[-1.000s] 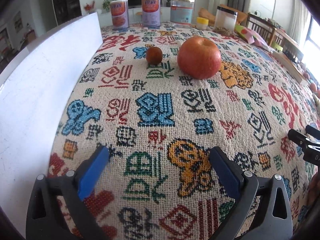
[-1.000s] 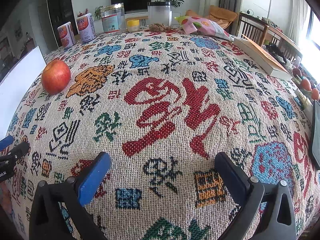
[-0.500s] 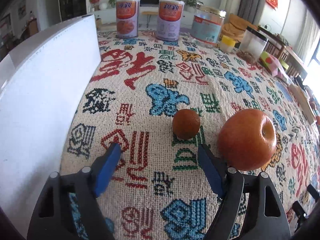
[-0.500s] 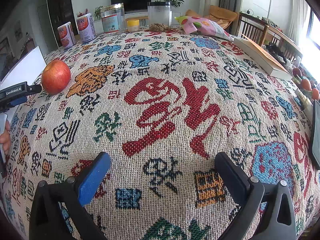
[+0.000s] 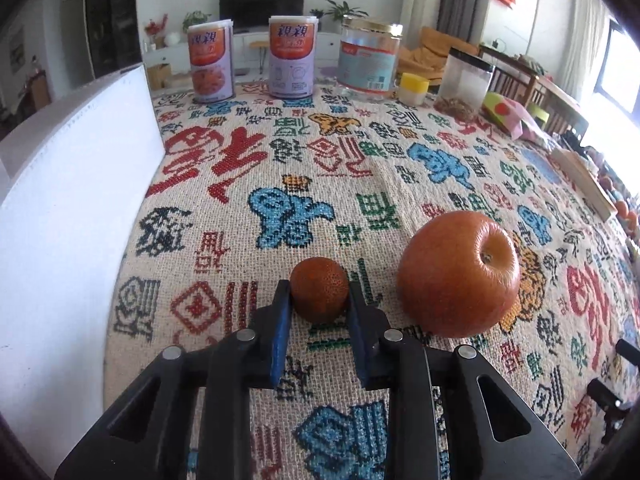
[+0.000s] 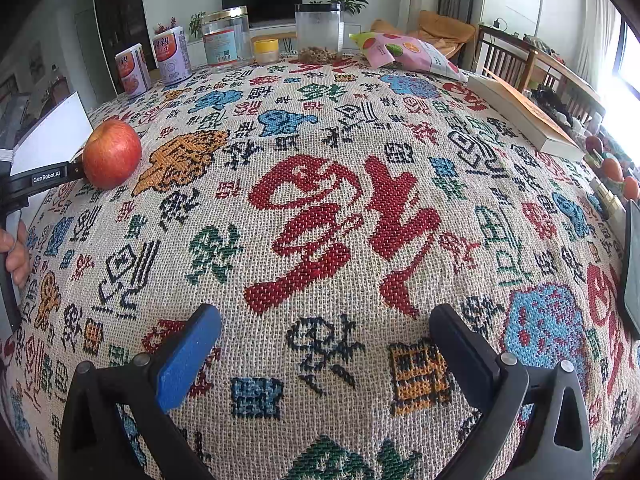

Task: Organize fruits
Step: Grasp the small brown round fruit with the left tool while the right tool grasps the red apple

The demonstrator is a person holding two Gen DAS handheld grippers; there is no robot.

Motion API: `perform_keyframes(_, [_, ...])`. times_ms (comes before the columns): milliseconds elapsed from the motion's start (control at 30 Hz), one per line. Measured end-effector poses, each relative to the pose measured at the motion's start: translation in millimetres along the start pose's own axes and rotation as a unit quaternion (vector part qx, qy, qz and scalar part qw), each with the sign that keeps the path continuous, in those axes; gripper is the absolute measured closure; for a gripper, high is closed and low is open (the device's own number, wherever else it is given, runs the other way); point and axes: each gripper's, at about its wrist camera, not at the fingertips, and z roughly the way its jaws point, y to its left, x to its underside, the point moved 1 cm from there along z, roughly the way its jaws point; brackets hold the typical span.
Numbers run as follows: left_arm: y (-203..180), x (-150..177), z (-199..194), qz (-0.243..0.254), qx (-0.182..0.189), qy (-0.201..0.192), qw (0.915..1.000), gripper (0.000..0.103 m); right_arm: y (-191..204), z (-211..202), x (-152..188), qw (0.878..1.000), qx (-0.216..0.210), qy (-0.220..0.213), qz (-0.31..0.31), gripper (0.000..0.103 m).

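Note:
My left gripper [image 5: 319,300] is shut on a small rough brown-orange fruit [image 5: 319,294] that rests on the patterned tablecloth [image 5: 312,168]. A large red apple [image 5: 460,274] sits just to its right, apart from the gripper. The apple also shows in the right wrist view [image 6: 111,154], at the far left, with the left gripper's black body beside it. My right gripper [image 6: 326,340] is open and empty low over the cloth [image 6: 344,216], far from both fruits.
A white board [image 5: 72,216] stands along the left. Two cans [image 5: 290,62], a glass jar [image 5: 370,64], a small yellow cup [image 5: 414,88] and a clear canister [image 5: 464,84] line the far edge. A snack bag [image 6: 404,52] and a book [image 6: 524,116] lie at the right.
My left gripper moved forward to the small fruit and shut its jaws on it. The right gripper stayed still and open.

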Motion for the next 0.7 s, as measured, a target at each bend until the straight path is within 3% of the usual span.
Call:
perform_keyframes(200, [4,32,-52,-0.050,0.020,0.003,0.9985,0.077,2,-1,-2,1.000,-0.005,-0.002,0.002,0.000])
perform_keyframes(233, [3,37,-62,-0.052,0.024,0.001,0.9983,0.077,5,-2,-4,1.000,-0.022,-0.005,0.010,0.000])
perform_keyframes(367, [0,49,-92,-0.054,0.031,-0.008,0.9980,0.077,54,-3,-34,0.987,-0.158,-0.005,0.007,0.000])
perform_keyframes(467, [2,55,-103,-0.066,0.033,-0.005,0.9973,0.077,116,5,-67,0.979,-0.198,-0.015,-0.050,0.000])
perform_keyframes(533, [5,57,-108,-0.074,0.036,0.000,0.9966,0.077,154,18,-89,0.976,-0.200,-0.019,-0.088,0.000])
perform_keyframes(700, [13,64,-117,-0.077,0.041,0.008,0.9962,0.077,212,63,-122,0.982,-0.143,0.043,-0.120,0.004])
